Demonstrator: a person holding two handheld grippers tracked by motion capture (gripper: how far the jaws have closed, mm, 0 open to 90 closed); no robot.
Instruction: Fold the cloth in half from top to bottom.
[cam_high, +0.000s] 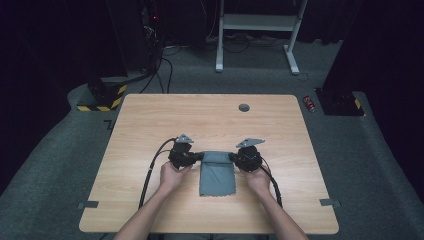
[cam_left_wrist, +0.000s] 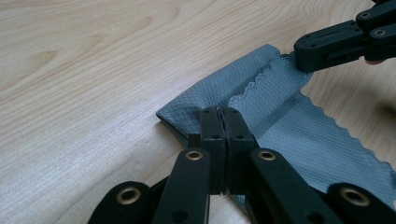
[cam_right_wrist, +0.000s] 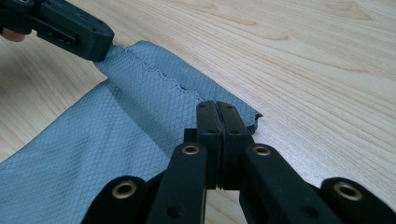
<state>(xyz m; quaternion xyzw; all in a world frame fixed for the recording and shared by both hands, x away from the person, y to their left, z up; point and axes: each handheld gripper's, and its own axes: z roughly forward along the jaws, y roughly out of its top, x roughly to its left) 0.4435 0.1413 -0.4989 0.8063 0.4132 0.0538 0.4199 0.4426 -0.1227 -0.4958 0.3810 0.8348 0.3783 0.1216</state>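
Observation:
A grey-blue cloth (cam_high: 217, 175) with a diamond weave and scalloped edges lies on the wooden table (cam_high: 150, 125), folded over along its far edge. My left gripper (cam_high: 201, 156) is shut on the cloth's far left corner (cam_left_wrist: 205, 100). My right gripper (cam_high: 232, 156) is shut on the far right corner (cam_right_wrist: 233, 105). The two grippers face each other across the cloth's far edge. In the left gripper view the right gripper (cam_left_wrist: 303, 53) pinches the opposite corner; in the right gripper view the left gripper (cam_right_wrist: 100, 44) does the same. The cloth (cam_right_wrist: 116, 130) slopes down from the held edge.
A round grey grommet (cam_high: 244, 107) sits near the table's far edge. Tape strips (cam_high: 88, 204) mark the near corners. Beyond the table stand a white desk frame (cam_high: 257, 30), black stands with hazard stripes (cam_high: 102, 97) and floor cables; a red can (cam_high: 310, 103) lies on the carpet.

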